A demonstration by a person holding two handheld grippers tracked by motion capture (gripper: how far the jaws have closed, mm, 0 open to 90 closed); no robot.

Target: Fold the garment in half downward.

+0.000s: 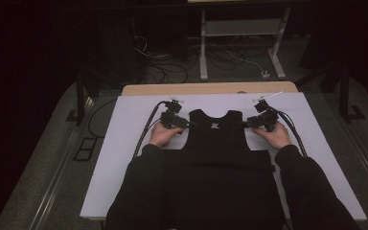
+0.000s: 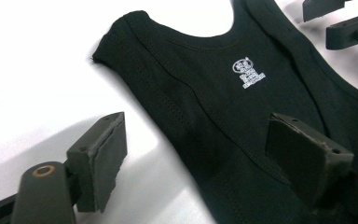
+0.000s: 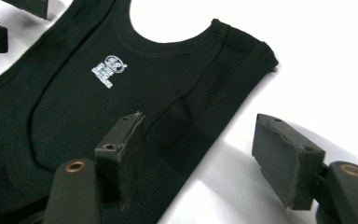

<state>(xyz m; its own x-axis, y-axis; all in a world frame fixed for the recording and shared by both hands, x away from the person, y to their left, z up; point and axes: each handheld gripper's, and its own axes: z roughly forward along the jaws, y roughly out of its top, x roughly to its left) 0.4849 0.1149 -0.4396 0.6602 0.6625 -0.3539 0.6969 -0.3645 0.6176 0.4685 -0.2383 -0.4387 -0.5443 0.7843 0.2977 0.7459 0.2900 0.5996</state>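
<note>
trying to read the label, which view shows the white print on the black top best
The left gripper view: the white print is sharp and unobstructed on the black top, though too small to read. The right gripper view shows the print similarly clearly, at an angle. In the high view it is a tiny pale speck.

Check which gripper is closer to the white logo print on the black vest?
Roughly equal, no clear winner. The left gripper sits at the black vest's left armhole edge, the right gripper at the right armhole edge; the white logo lies centred between them. Both are open.
</note>
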